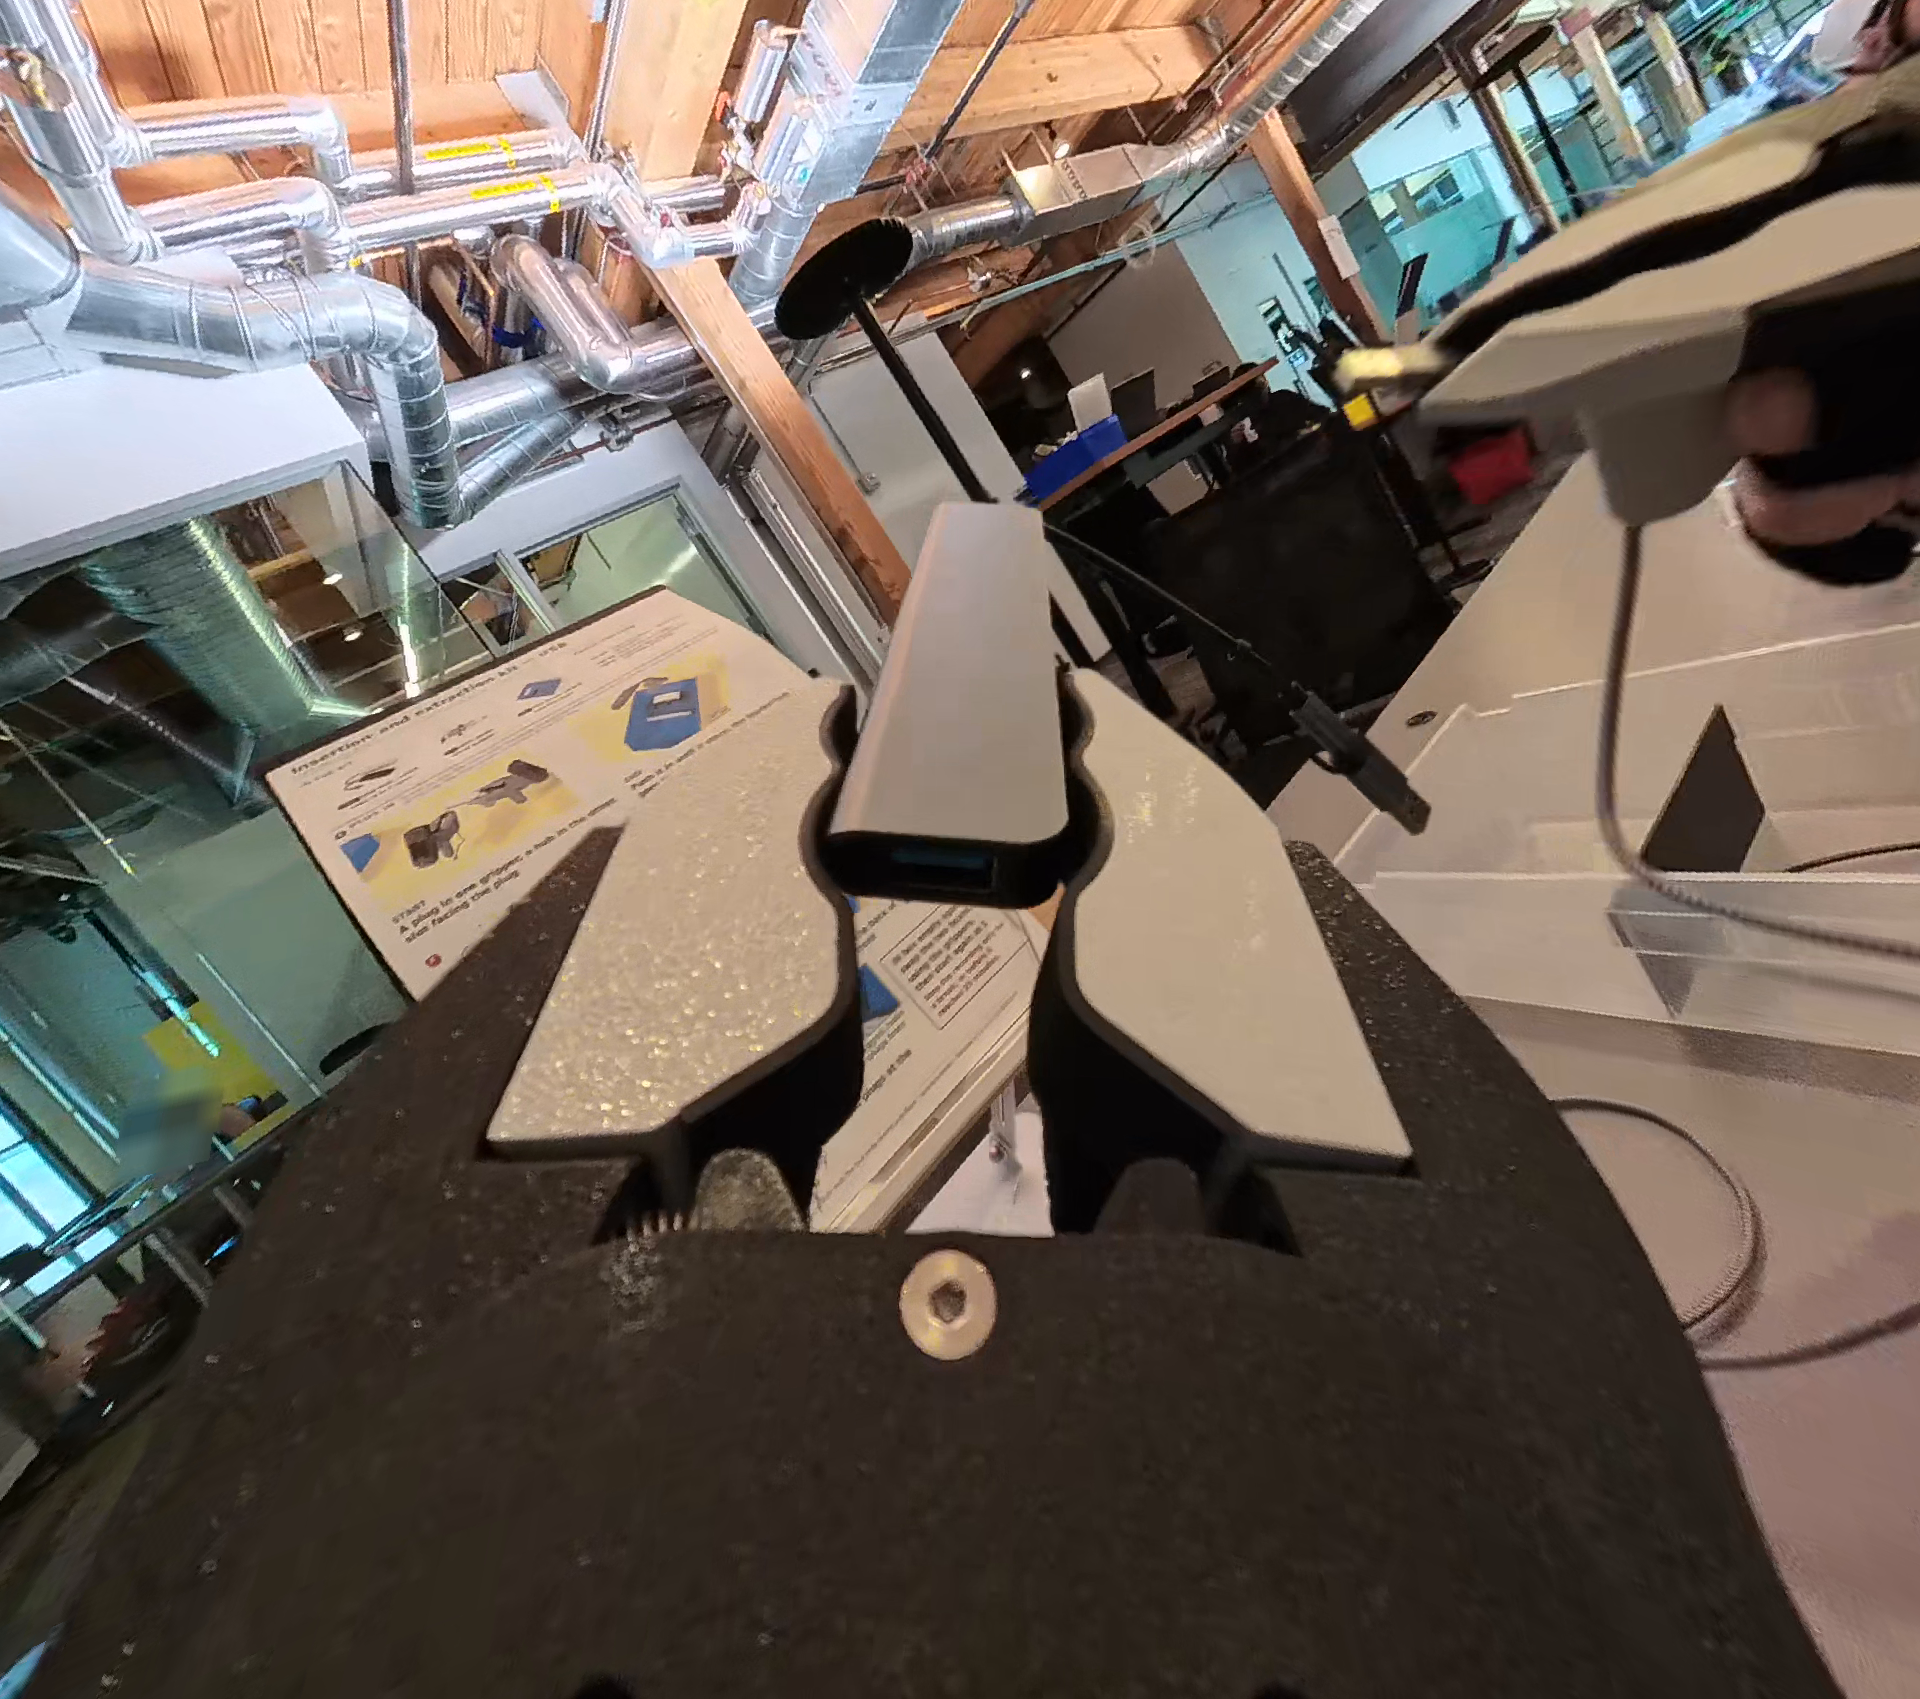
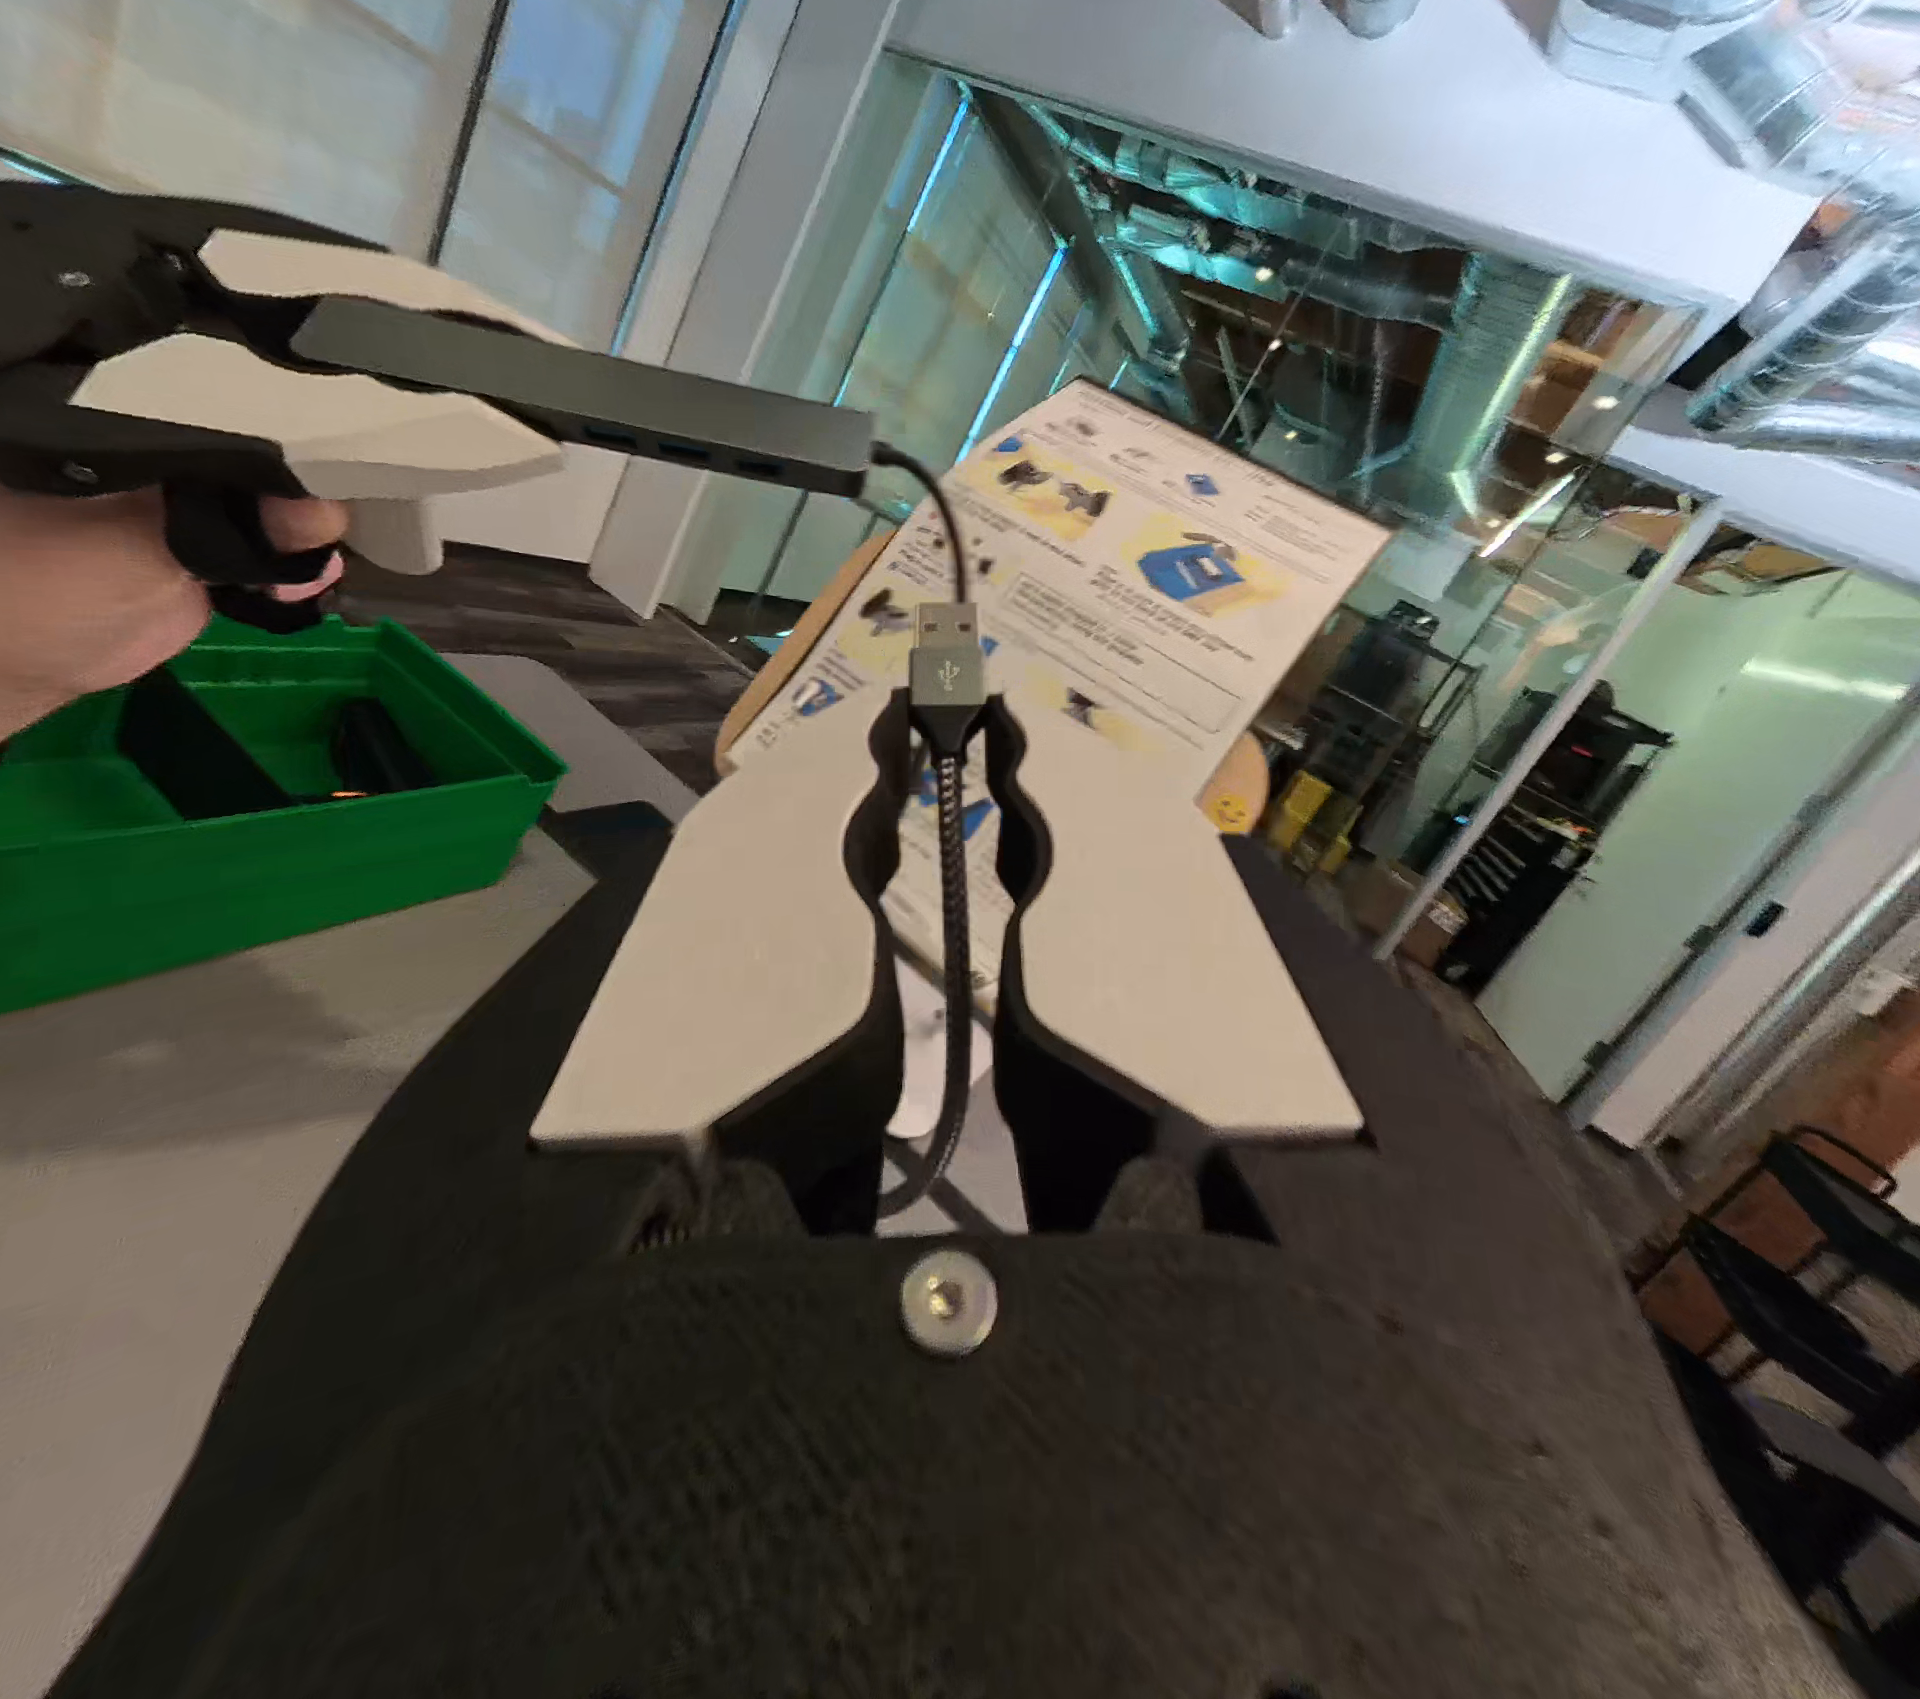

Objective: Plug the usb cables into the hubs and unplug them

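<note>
My left gripper is shut on a long grey USB hub, held up in the air with one blue port on its near end facing the camera. The hub's own black lead with a plug hangs off its far end. My right gripper is shut on a grey USB-A plug on a braided cable. The plug's metal tip sticks out past the fingers. In the right wrist view the left gripper holds the hub at the upper left, side ports showing, apart from the plug. The right gripper shows at the upper right of the left wrist view.
An instruction board with pictures stands behind both grippers. A green bin with black dividers sits on the grey table at left. A clear stepped stand and loose braided cable lie at right in the left wrist view.
</note>
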Demonstrator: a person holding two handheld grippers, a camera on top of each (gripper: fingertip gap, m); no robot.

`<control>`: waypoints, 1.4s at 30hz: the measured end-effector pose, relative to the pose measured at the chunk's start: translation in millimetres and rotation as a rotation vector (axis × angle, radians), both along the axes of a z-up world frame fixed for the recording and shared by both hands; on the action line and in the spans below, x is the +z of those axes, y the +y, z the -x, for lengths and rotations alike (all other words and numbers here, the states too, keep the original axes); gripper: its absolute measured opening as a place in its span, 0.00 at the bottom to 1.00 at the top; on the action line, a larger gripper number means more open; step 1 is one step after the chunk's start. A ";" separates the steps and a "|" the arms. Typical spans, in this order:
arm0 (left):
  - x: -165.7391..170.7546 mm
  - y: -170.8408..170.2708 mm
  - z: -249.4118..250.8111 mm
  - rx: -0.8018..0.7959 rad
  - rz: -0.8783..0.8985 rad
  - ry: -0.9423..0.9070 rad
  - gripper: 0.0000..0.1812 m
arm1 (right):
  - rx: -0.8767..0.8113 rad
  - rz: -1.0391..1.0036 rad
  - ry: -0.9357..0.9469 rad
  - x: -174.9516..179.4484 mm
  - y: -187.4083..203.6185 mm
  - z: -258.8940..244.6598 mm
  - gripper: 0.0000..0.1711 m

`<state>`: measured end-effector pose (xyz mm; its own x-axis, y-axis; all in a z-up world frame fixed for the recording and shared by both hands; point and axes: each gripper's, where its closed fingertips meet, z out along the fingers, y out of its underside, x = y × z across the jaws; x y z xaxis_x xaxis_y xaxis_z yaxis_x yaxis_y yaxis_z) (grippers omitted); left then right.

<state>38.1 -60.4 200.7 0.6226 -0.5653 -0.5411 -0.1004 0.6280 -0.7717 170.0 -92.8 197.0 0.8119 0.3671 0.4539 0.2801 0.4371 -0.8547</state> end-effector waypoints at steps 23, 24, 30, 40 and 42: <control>6.0 22.5 34.6 0.060 0.062 -0.039 0.19 | 0.201 1.241 -0.539 -293.5 59.9 -21.3 0.09; 5.6 22.8 34.2 0.054 0.065 -0.038 0.19 | 0.146 1.331 -0.619 -311.8 57.4 -25.9 0.09; 5.5 21.3 32.8 0.044 0.067 -0.036 0.20 | -0.067 1.416 -0.709 -336.6 62.8 -29.5 0.17; 8.2 16.5 33.5 0.029 0.060 -0.043 0.20 | -0.149 1.593 -0.716 -361.0 50.0 -34.9 0.24; 8.4 16.2 33.5 0.021 0.064 -0.047 0.19 | -0.131 1.580 -0.734 -361.1 50.5 -34.4 0.06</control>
<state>4.5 -44.2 209.1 0.6590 -0.5842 -0.4738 -0.0756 0.5753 -0.8144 204.4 -42.3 -164.1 0.6778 0.7352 0.0109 0.7328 -0.6743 -0.0912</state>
